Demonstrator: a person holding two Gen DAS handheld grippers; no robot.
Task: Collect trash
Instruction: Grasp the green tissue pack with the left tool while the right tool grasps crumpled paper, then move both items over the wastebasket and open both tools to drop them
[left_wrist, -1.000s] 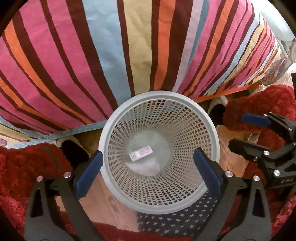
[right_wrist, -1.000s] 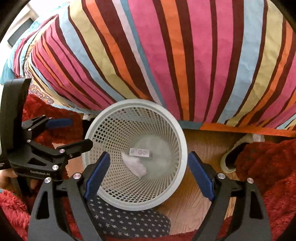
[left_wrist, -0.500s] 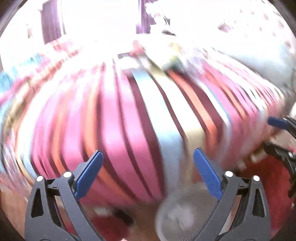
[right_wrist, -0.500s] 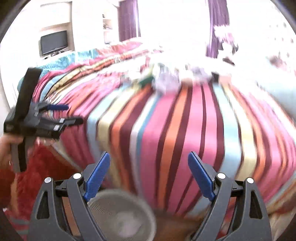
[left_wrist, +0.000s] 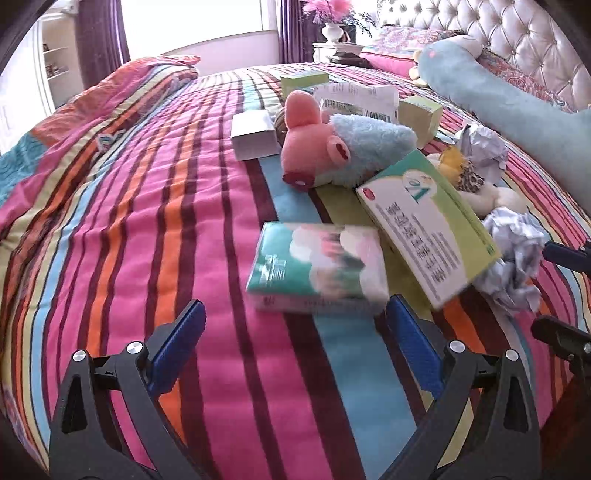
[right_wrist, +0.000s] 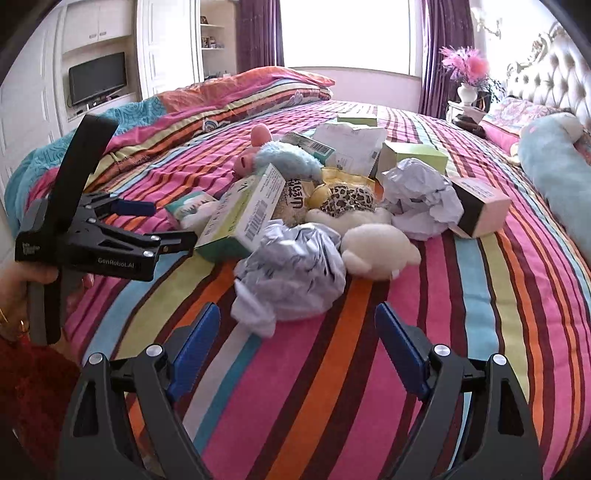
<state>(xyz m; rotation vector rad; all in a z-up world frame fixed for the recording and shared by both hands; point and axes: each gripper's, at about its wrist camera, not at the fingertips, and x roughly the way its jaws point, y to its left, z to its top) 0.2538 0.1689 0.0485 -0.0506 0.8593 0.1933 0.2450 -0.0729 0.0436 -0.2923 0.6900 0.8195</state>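
Trash and toys lie piled on the striped bed (left_wrist: 155, 229). My left gripper (left_wrist: 295, 317) hovers open and empty just short of a teal tissue pack (left_wrist: 317, 269); a green-and-white box (left_wrist: 424, 221) leans beside the pack. My right gripper (right_wrist: 297, 317) is open too, with nothing between its fingers, just in front of a crumpled paper ball (right_wrist: 291, 269). A second paper ball (right_wrist: 421, 195) and a pink-and-black box (right_wrist: 476, 210) lie farther back. In the right wrist view the left gripper (right_wrist: 170, 223) shows at the left, open, held by a hand (right_wrist: 22, 277).
A pink pig plush (left_wrist: 321, 147), a white plush (right_wrist: 376, 247), a leopard-print toy (right_wrist: 351, 195) and more boxes mix with the trash. A long blue plush (right_wrist: 554, 173) and the tufted headboard (right_wrist: 554, 74) are at the right. A folded duvet (right_wrist: 240, 88) lies at the far side.
Both grippers have lifted away from above the white basket on the floor and now point over the bed top. The basket is out of view. Both stay open.
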